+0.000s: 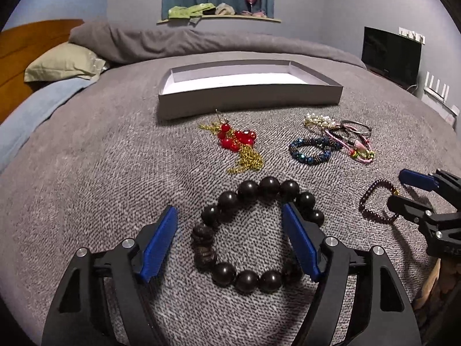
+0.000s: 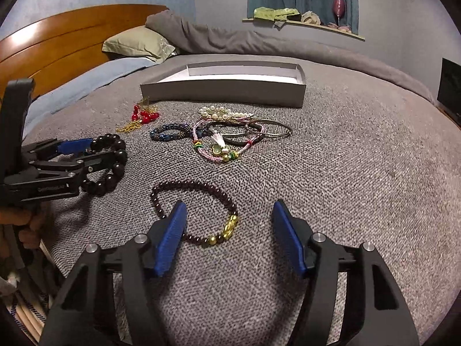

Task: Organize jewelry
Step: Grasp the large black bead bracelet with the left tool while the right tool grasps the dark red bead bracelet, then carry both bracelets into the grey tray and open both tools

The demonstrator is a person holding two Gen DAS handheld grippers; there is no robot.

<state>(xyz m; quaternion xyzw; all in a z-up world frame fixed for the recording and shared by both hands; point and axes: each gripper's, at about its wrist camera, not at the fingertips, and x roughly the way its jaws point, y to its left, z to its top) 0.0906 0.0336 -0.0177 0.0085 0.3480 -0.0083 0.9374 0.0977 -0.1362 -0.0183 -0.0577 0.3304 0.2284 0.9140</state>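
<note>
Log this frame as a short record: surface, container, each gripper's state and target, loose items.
surface: grey woven bedspread
container: shallow grey cardboard box, nothing visible inside
left gripper: open, fingers straddling one side of large dark wooden bead bracelet
right gripper: open, around gold-beaded part of thin maroon bead bracelet
loose: red-and-gold chain piece, blue bead bracelets, pearl and cord pile

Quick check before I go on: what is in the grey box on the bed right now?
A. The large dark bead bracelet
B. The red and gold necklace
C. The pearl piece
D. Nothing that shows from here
D: the grey box shows only bare white floor, while the red and gold necklace, large dark bead bracelet and pearl piece all lie on the blanket.
</note>
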